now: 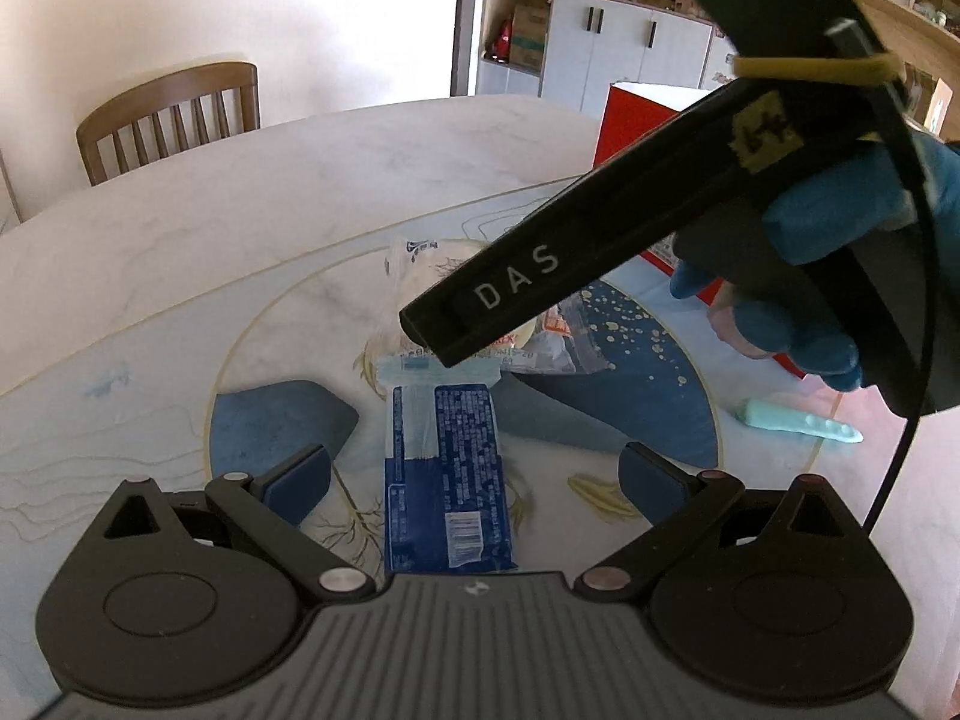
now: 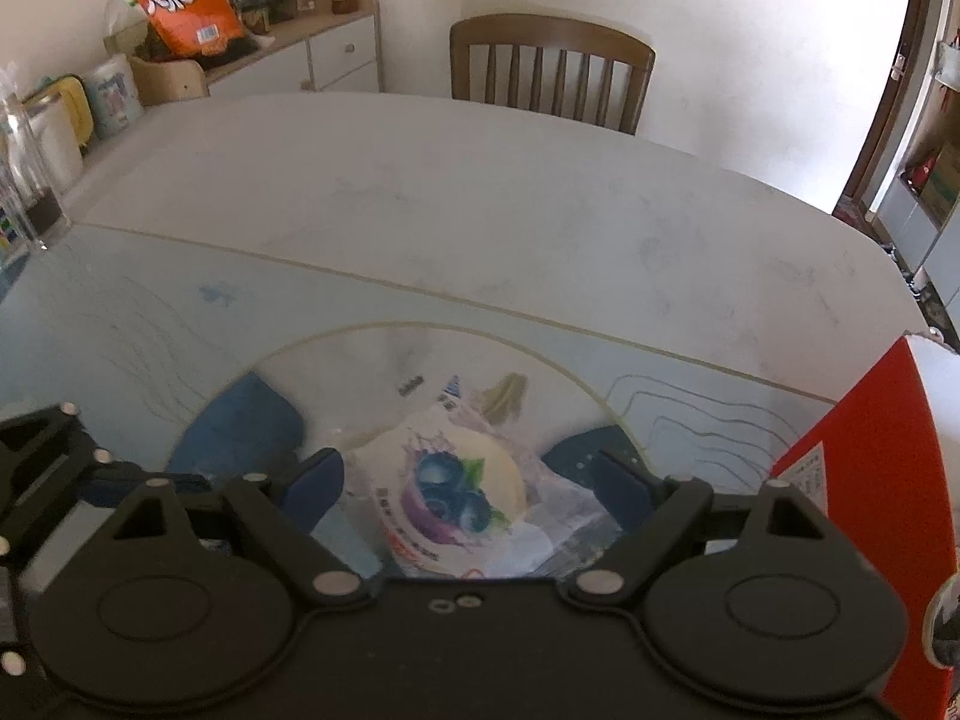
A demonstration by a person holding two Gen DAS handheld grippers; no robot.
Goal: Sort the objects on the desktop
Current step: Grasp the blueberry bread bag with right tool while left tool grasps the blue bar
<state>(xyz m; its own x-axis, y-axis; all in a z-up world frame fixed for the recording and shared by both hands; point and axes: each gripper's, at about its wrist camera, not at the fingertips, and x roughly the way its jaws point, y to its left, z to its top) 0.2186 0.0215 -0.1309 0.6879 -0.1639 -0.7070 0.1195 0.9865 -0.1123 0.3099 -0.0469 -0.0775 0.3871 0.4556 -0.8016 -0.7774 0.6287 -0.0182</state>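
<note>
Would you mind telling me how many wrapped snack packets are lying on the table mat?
2: a blue packet between the left gripper's fingers, and a clear-wrapped blueberry pastry just beyond it, under the right gripper. Others may be hidden.

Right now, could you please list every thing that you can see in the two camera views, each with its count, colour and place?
blue packet: one, blue with white print, flat on the mat between the left gripper's fingers, untouched.
blueberry pastry packet: one, clear wrapper, pale round pastry, between the right gripper's fingers, untouched.
mint tube: one, pale green, on the mat at right.
red box: one, red, on the table's right side.
mat: one, pale blue with dark blue shapes, covers the near table.
table: one, white.
chair: one, brown wood, behind the table.
orange snack bag: one, on the far cabinet.
left gripper: black, blue pads, open.
right gripper: black, open.
gloved hand: blue, holds the right gripper.
</note>
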